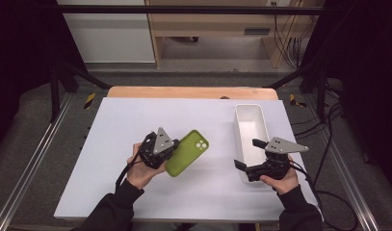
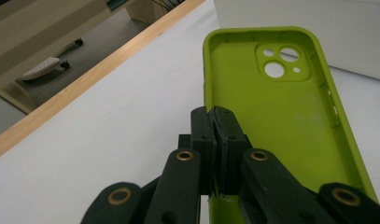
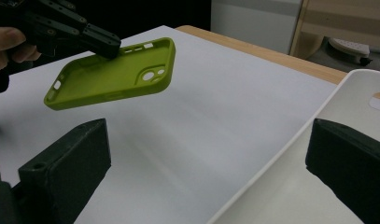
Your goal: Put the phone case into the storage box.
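White sheet (image 1: 136,125) covers wooden table (image 1: 193,92); grey floor, pale wood furniture, cables beyond. No readable writing. Left tongs (image 1: 170,147) clamped on long edge of green phone case (image 1: 188,152), held above sheet. Right tongs (image 1: 249,154) apart, over rim of white tray (image 1: 250,111).

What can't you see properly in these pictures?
- Bottom end of the green phone case: in the left gripper view the left gripper covers it and the picture's edge cuts it off.
- Far end of the white tray: cut off by the right gripper view's edge.
- Near end of the tray's floor: in the high view the right gripper hangs over it.
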Available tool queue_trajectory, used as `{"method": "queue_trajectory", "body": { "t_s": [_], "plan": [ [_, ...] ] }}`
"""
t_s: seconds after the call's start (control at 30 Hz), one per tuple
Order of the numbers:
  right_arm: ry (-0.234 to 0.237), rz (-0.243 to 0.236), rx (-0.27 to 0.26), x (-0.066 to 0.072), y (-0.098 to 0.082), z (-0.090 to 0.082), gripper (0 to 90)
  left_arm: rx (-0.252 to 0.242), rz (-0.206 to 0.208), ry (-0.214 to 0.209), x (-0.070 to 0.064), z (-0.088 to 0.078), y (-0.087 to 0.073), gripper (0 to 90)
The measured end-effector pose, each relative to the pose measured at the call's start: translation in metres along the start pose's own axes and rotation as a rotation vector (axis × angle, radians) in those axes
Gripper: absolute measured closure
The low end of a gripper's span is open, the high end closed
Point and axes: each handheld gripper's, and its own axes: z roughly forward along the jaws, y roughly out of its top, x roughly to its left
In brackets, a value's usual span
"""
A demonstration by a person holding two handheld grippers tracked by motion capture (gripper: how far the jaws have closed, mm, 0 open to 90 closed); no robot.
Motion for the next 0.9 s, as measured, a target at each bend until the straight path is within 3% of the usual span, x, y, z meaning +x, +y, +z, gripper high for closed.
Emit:
{"method": "queue_trajectory", "body": {
  "t_s": [0.9],
  "plan": [
    [0.022, -0.013, 0.032, 0.012, 0.007, 0.015, 0.5, -0.001, 0.076, -0.003, -0.019, -0.001, 0.007, 87.7]
  ]
}}
